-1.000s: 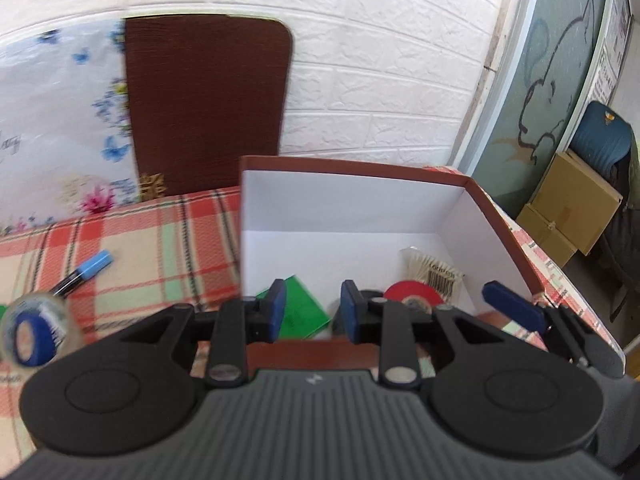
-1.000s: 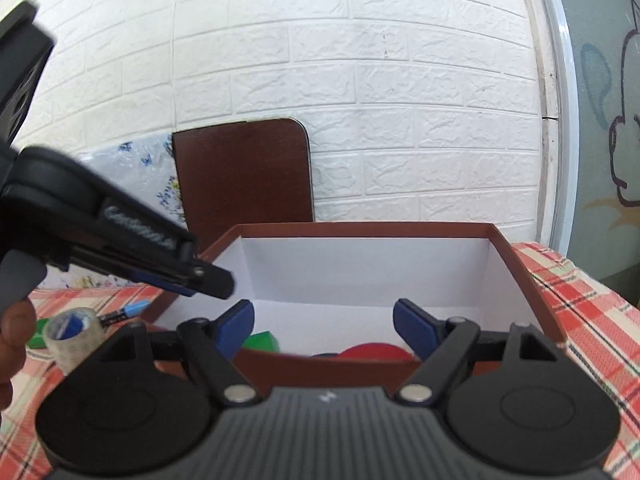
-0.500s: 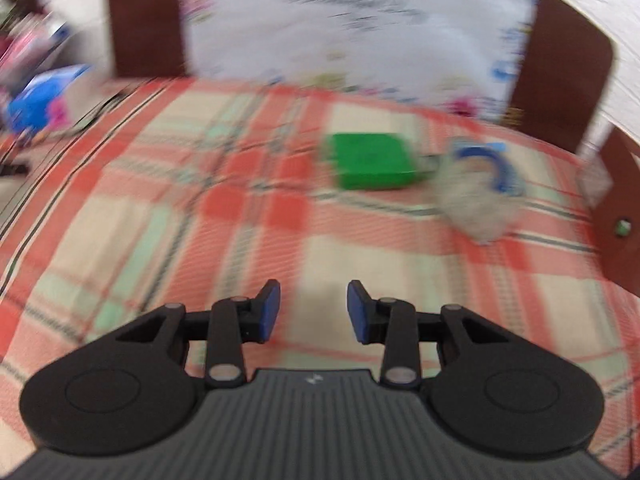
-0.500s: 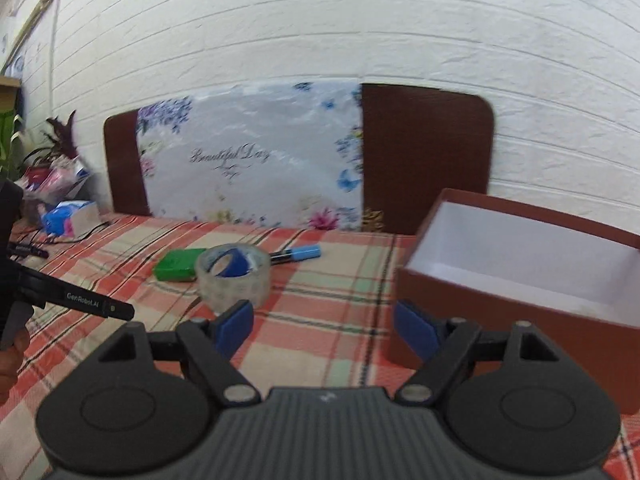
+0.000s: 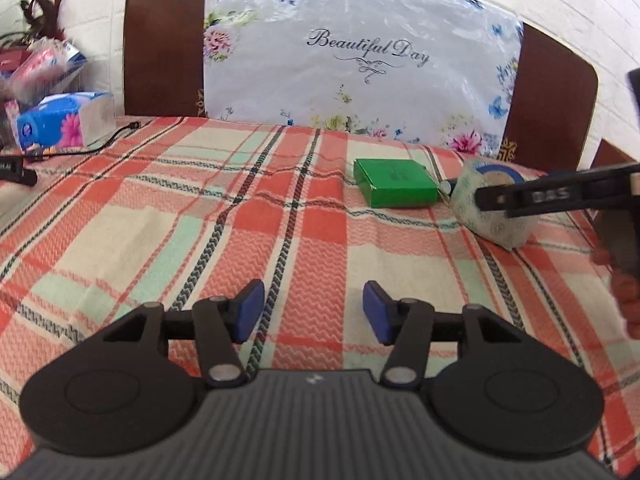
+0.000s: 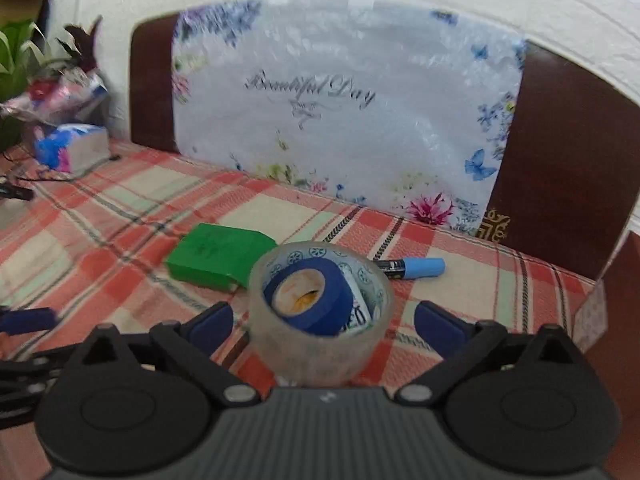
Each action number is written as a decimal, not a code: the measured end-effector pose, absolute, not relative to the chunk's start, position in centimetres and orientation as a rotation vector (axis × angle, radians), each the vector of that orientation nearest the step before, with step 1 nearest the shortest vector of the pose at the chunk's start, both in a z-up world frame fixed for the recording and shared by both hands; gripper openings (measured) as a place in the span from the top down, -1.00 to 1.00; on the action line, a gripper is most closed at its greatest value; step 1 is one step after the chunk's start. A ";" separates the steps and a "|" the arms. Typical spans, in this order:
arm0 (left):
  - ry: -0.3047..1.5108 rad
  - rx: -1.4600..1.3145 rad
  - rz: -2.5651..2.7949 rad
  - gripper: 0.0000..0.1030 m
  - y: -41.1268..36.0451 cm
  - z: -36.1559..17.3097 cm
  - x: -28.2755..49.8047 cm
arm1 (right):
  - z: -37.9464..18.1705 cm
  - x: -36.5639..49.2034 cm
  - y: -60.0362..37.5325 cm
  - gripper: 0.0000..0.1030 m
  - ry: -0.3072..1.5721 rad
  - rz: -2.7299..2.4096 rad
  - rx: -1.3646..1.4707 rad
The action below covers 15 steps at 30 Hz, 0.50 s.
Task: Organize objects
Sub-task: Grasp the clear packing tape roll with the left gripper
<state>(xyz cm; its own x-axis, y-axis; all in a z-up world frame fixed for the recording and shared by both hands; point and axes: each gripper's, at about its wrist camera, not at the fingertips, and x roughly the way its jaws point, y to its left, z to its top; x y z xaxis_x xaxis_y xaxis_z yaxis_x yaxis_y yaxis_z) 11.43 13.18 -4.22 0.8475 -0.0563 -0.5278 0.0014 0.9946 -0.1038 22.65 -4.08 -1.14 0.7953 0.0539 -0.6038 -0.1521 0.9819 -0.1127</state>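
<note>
A clear tape roll (image 6: 320,320) with a blue tape roll (image 6: 310,294) inside it stands on the plaid tablecloth. My right gripper (image 6: 323,322) is open, its blue pads on either side of the clear roll without touching it. A green box (image 6: 218,254) lies just behind on the left, and a blue-capped marker (image 6: 416,268) behind on the right. My left gripper (image 5: 314,312) is open and empty over bare cloth. From there the green box (image 5: 394,188) and the tape roll (image 5: 496,212) lie ahead to the right, with the right gripper's finger (image 5: 552,196) across the roll.
The brown box's corner (image 6: 612,312) shows at the right edge. A floral board (image 5: 360,60) leans on brown chair backs behind the table. Tissue packs (image 5: 64,120) and a black cable (image 5: 80,148) lie at the far left.
Both grippers swung left, away from the brown box. The right gripper has closed in so its pads flank the clear tape roll. The left gripper's jaws have opened wider.
</note>
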 end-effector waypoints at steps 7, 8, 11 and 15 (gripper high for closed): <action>0.555 -0.131 -0.044 -0.12 13.4 -4.3 11.3 | 1.7 19.0 -4.4 -0.82 0.516 0.101 -0.138; 0.555 -0.131 -0.045 -0.12 13.4 -4.3 11.3 | 2.6 17.6 -4.7 -0.82 0.480 0.105 -0.143; 0.558 -0.122 -0.046 -0.13 13.4 -4.3 11.3 | 3.3 12.9 -5.8 -0.82 0.463 0.101 -0.161; 0.570 -0.108 -0.048 -0.16 13.2 -4.2 11.5 | 0.9 7.0 -7.5 -0.83 0.555 0.080 -0.173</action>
<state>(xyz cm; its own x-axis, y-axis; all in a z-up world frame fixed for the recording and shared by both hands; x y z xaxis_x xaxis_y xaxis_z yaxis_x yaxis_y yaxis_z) 11.49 13.23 -4.18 0.8410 -0.0751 -0.5358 0.0153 0.9932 -0.1151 6.96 -7.49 0.87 0.8471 0.0291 -0.5307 -0.1226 0.9823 -0.1419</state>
